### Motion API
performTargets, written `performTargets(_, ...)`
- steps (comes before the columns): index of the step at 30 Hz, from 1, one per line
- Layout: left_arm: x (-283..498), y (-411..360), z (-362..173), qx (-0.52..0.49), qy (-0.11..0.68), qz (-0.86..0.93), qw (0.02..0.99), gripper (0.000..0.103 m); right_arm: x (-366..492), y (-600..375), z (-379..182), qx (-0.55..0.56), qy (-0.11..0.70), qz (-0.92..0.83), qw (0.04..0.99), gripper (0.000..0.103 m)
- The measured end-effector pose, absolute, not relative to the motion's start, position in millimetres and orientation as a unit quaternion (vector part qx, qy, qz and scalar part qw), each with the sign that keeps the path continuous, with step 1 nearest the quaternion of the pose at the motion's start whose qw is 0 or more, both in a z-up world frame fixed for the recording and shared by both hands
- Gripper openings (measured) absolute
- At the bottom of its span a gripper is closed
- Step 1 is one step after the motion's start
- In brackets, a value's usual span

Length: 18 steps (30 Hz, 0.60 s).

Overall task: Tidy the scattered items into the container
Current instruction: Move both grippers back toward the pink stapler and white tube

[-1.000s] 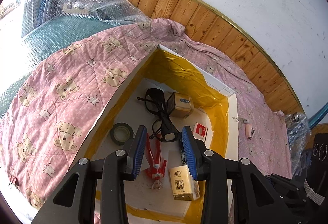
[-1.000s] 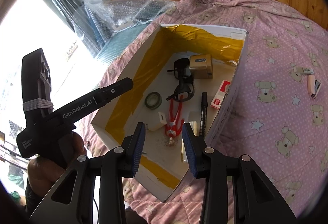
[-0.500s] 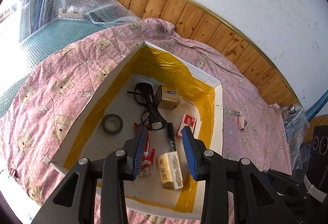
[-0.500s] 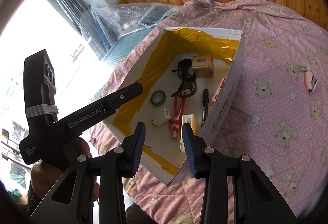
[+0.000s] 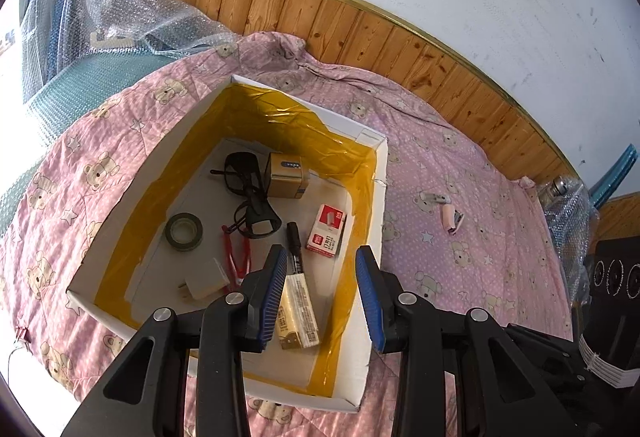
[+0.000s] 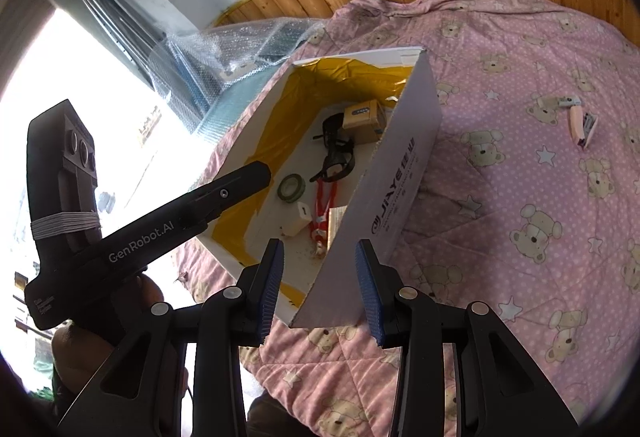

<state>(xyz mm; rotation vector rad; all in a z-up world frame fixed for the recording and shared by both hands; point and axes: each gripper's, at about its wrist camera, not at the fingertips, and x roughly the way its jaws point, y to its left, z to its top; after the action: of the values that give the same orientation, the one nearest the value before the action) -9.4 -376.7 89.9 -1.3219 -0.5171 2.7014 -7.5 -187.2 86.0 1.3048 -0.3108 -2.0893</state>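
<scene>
left claw (image 5: pixel 322 291) held open and empty above box (image 5: pixel 378 197) | right claw (image 6: pixel 320 287) open, empty, straddling its near wall | pink stapler (image 6: pixel 582 123) left out on bed quilt (image 6: pixel 520 177), well apart | box wall judged to stand between | tape roll (image 5: pixel 185 231), marker (image 5: pixel 295 243) already inside

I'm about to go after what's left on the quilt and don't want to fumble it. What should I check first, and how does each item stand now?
1. Left gripper open and holding nothing: ok.
2. Right gripper open and holding nothing: ok.
3. Pink stapler on the quilt, nothing over it: ok.
4. Small grey item beside the stapler, what it is: cannot tell.
5. Everything in the box: not ok, those two lie outside.
</scene>
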Motion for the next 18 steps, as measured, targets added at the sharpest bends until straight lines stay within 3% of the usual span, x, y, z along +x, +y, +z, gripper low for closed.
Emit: performTargets(18,-28.4,-282.9,94.1,-0.454,-0.115,0.879,0.092,0.038,-22.0,-101.0,66.4,0.496,-0.18,-0.802,0.279,0.038)
